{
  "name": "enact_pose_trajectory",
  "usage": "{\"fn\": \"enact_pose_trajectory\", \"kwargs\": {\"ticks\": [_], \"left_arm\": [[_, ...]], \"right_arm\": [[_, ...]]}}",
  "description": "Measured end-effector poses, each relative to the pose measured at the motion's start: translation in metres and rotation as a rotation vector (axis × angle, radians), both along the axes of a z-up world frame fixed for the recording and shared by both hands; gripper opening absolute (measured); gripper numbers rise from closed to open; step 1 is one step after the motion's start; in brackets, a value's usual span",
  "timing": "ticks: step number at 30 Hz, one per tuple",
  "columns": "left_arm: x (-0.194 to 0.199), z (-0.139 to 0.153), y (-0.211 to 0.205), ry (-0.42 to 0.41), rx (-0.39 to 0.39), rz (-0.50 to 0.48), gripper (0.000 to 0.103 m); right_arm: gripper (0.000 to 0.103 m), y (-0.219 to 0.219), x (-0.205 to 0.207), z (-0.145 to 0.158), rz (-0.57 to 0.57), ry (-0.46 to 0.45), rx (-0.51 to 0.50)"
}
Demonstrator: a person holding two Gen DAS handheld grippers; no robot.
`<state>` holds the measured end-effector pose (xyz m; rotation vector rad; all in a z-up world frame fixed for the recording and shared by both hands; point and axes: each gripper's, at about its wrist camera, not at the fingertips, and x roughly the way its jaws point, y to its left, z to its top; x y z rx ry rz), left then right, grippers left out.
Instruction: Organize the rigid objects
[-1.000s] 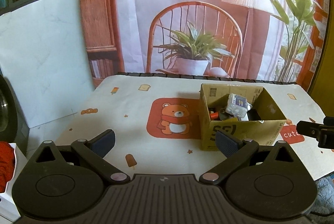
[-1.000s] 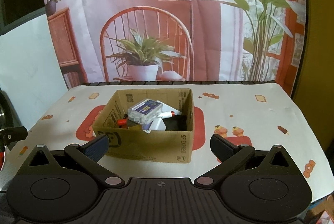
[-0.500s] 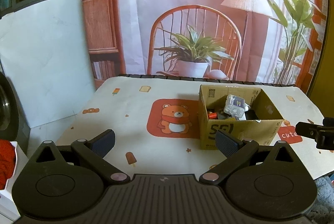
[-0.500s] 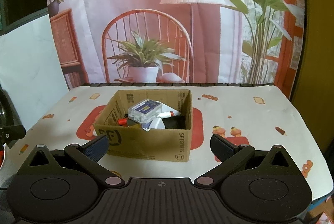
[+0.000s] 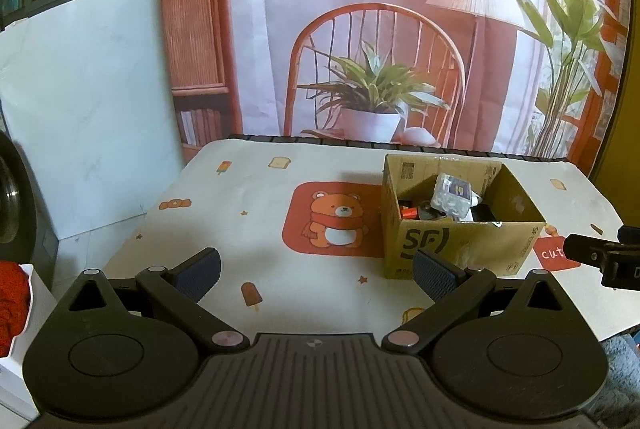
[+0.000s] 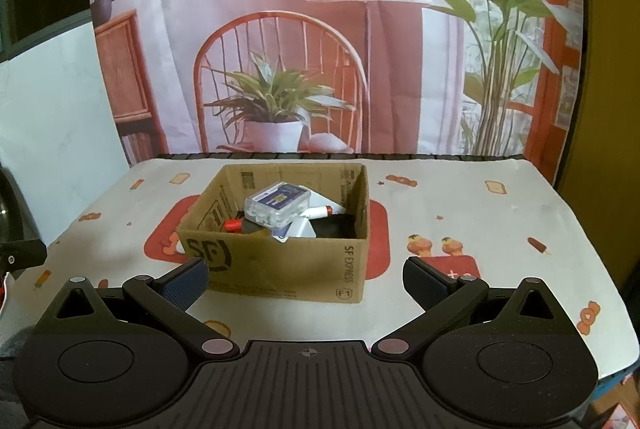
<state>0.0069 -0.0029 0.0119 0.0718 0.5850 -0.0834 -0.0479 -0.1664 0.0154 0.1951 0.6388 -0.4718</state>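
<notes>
A cardboard box point(image 5: 460, 245) point(image 6: 280, 261) stands on the patterned tablecloth. Inside it lie a clear plastic case point(image 5: 453, 196) point(image 6: 278, 203), a red-capped marker point(image 6: 320, 212), a white card and dark items. My left gripper point(image 5: 316, 271) is open and empty, held back from the table, left of the box. My right gripper point(image 6: 306, 279) is open and empty, just in front of the box. The tip of the right gripper shows at the right edge of the left wrist view point(image 5: 600, 255).
The tablecloth point(image 6: 460, 213) covers the table up to a backdrop printed with a chair, plant and lamp. A white panel point(image 5: 80, 117) stands at the left. A red cloth point(image 5: 12, 301) lies in a white container beyond the table's left edge.
Both grippers have drawn back and risen a little from the table, so the box looks smaller and farther. Both stay open and empty.
</notes>
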Motion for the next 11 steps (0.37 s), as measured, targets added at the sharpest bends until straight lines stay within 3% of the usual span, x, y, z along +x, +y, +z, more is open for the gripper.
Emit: {"fn": "enact_pose_trajectory", "kwargs": {"ticks": [11], "left_arm": [[0.0016, -0.0022, -0.0012, -0.001, 0.009, -0.007, 0.103]], "right_arm": [[0.103, 0.0004, 0.0, -0.0036, 0.0, 0.007, 0.007]]}}
